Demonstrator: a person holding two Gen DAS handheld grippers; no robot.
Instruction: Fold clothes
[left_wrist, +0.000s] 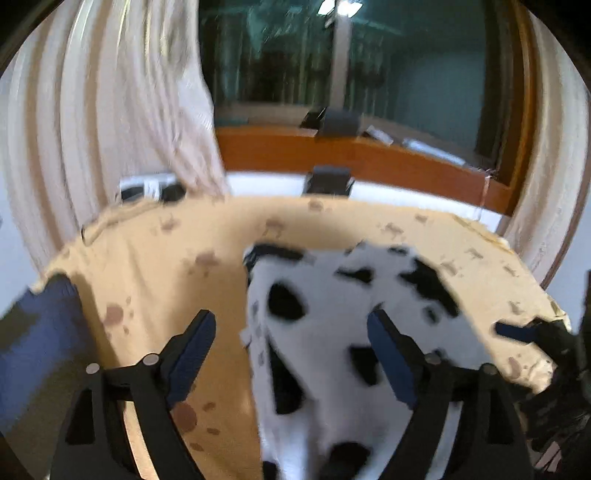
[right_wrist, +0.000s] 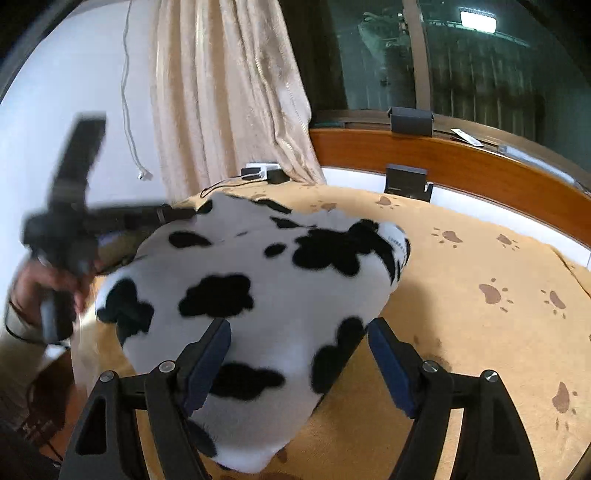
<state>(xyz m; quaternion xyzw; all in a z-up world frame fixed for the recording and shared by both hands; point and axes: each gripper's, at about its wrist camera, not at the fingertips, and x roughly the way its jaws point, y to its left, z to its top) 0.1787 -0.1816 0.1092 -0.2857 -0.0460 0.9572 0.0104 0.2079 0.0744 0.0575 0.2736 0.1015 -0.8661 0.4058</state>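
Cow-print garment (right_wrist: 266, 295): lies bunched on the paw-print blanket (right_wrist: 480, 314), between both tools. Left gripper (left_wrist: 291, 354) and right gripper (right_wrist: 299, 354): jaws spread, pinching nothing, hovering over the cloth, likely poised to seize an edge.

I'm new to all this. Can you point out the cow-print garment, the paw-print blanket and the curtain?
cow-print garment (right_wrist: 258, 266): right wrist view, white middle area.
paw-print blanket (right_wrist: 480, 332): right wrist view, bare tan part beside the garment.
curtain (right_wrist: 229, 92): right wrist view, hanging cream folds.
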